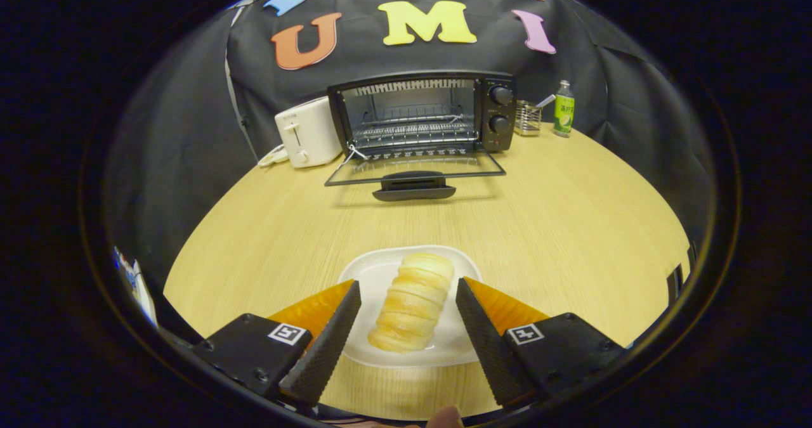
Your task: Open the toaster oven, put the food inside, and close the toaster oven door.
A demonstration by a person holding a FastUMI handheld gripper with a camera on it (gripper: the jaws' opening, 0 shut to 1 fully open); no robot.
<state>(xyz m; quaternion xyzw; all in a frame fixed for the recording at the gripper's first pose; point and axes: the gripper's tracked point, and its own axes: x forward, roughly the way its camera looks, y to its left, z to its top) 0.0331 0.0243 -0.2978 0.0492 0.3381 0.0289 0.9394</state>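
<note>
Toaster oven [422, 114] at the far side of the round wooden desk [571, 225], against the black cloth wall, well beyond the fingers. Door [415, 171] fully open, folded down flat toward the front, its dark handle [413, 187] nearest to the camera. Inside, wire rack [412, 133] visible, nothing seen on it. Two round knobs [500, 95] one above the other on the right panel of the oven.

Just left of the oven, touching or almost touching, white pop-up toaster [307, 133] with its cable lying beside. Right of the oven, small wire holder [528, 118] with a utensil standing in it, then green bottle [563, 110] upright, near the desk edge.

Closer, white plate [387, 269] on the desk, well apart from the oven, partly between the fingers. On the plate, long ridged bread roll [412, 304], pale golden, lying lengthwise and a little tilted.

Gripper [408, 291] low over the plate, fingers [333, 333] wide apart, one at each side of the roll, not touching it; clear gap at both sides.
</note>
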